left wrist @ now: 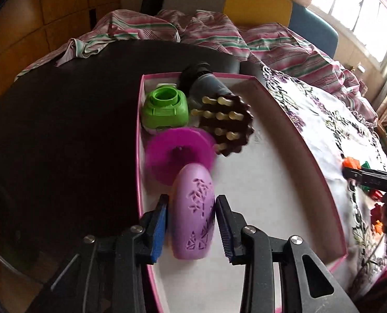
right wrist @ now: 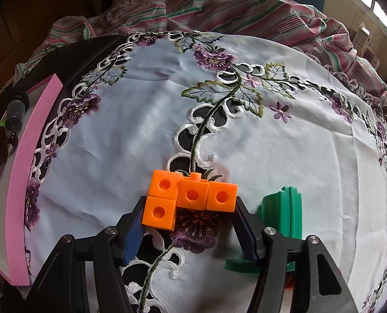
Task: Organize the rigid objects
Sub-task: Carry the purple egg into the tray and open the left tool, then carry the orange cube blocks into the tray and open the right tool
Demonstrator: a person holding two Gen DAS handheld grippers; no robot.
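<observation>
In the left wrist view my left gripper is shut on a lilac egg-shaped object with leaf cut-outs, held over the pink-rimmed white box. The box holds a green cap-shaped piece, a magenta disc, a brown studded massager and a dark bottle. In the right wrist view my right gripper grips a cluster of orange linking cubes on the embroidered cloth, its fingers against both ends.
A green plastic piece stands right of the orange cubes, beside my right finger. The pink box wall runs along the cloth's left edge. Striped bedding is bunched behind the dark table. The right gripper shows at the left view's right edge.
</observation>
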